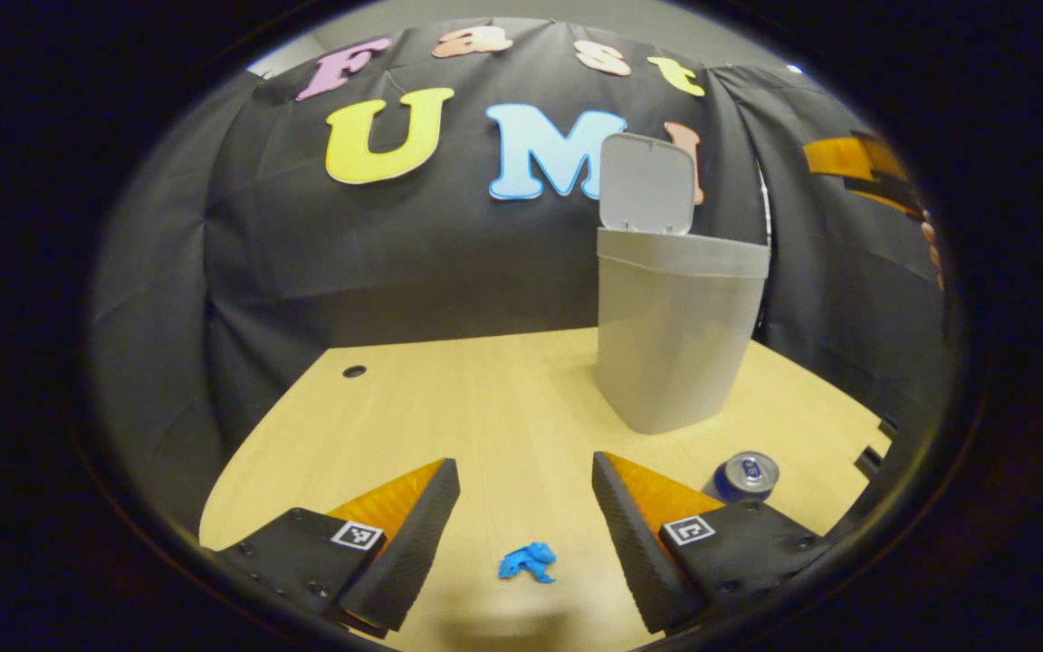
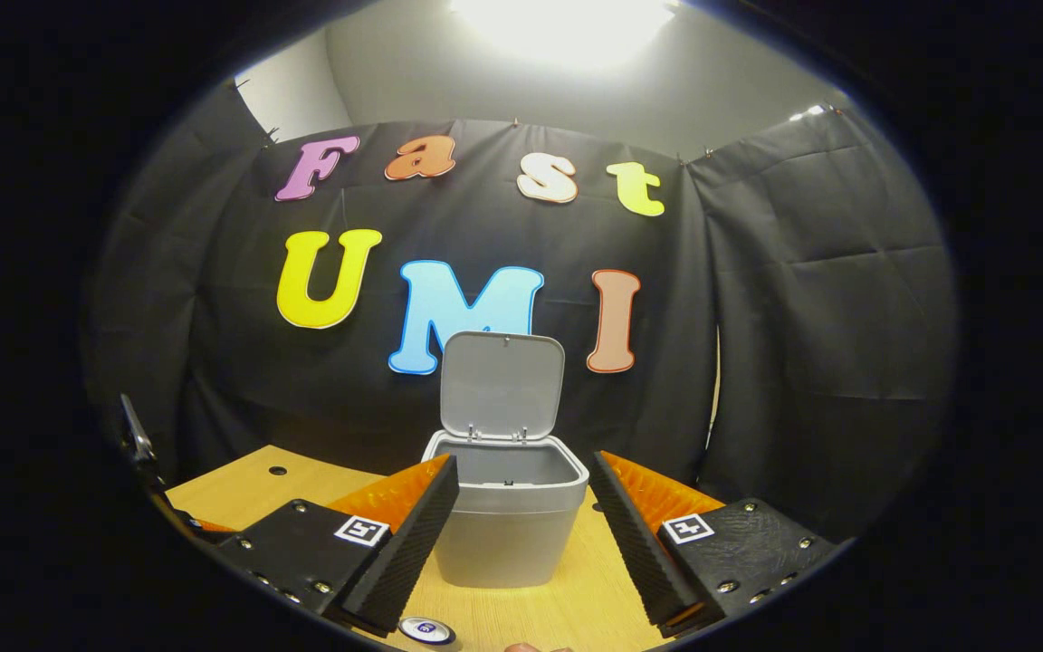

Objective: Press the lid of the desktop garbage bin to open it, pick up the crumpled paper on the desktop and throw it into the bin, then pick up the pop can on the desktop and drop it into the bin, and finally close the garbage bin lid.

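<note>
Both grippers, left and right, gape wide and hold nothing: blue paper lies on the desk between the left fingers, can at four o'clock, open bin at twelve.

A pale wooden desk carries a grey bin with raised lid at right of centre, a pop can lower right, and crumpled blue paper at bottom centre.

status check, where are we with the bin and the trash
Both grippers open, empty. Bin lid up. Blue crumpled paper on desk between left gripper jaws, not gripped. Pop can upright on desk. Nothing blocking.
</note>
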Motion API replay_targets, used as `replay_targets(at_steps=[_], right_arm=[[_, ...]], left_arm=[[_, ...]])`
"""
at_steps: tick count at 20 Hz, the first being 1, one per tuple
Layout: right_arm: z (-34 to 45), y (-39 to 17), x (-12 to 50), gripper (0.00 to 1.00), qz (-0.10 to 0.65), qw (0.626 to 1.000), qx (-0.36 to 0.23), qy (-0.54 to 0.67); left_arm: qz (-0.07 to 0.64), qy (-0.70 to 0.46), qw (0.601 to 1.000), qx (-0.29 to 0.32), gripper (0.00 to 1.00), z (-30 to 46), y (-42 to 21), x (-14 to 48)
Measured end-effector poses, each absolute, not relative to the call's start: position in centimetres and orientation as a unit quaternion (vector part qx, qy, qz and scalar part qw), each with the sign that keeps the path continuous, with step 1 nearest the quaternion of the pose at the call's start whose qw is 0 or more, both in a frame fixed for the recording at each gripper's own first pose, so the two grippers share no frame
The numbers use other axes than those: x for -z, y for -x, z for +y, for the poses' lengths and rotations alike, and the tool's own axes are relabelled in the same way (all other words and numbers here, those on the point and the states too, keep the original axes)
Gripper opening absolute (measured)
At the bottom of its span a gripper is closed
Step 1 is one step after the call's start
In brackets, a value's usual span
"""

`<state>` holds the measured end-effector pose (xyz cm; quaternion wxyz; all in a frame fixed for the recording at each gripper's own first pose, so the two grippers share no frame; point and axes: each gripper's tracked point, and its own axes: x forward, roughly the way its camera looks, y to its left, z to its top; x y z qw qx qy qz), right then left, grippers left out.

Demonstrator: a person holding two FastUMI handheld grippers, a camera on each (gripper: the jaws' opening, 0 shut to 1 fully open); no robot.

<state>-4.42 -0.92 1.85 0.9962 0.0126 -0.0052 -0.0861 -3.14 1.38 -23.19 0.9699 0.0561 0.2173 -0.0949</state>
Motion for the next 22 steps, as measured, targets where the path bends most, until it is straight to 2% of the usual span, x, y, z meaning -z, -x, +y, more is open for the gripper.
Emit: replay_targets(at_steps=[8, 15, 18, 19, 20, 21, 22], right_arm=[[-2.5, 4.1, -0.8, 0.94, 0.019, 0.997, 0.071, -0.004], [-3.0, 3.9, -0.2, 0.94, 0.026, 0.997, 0.069, -0.007], [-3.4, 4.1, -0.1, 0.94, 0.027, 0.997, 0.070, -0.004], [-3.6, 4.1, 0.1, 0.94, 0.028, 0.997, 0.072, -0.003], [-3.9, 4.2, 0.1, 0.94, 0.029, 0.997, 0.074, -0.002], [-4.1, 4.3, 0.1, 0.94, 0.030, 0.997, 0.076, -0.002], [-4.2, 4.4, 0.3, 0.94, 0.031, 0.997, 0.077, -0.003]], left_arm=[[0.323, -0.052, 0.943, 0.068, 0.96, 2.7, 3.3, 32.9], [0.381, -0.073, 0.919, 0.066, 0.96, 2.7, 4.1, 37.6], [0.391, -0.073, 0.915, 0.066, 0.87, 2.7, 4.4, 38.3], [0.389, -0.069, 0.916, 0.068, 0.75, 2.5, 4.3, 38.2], [0.390, -0.068, 0.916, 0.065, 0.68, 2.5, 4.2, 38.2], [0.389, -0.067, 0.916, 0.064, 0.70, 2.5, 4.2, 38.3], [0.388, -0.066, 0.917, 0.061, 0.64, 2.6, 4.2, 38.3]])
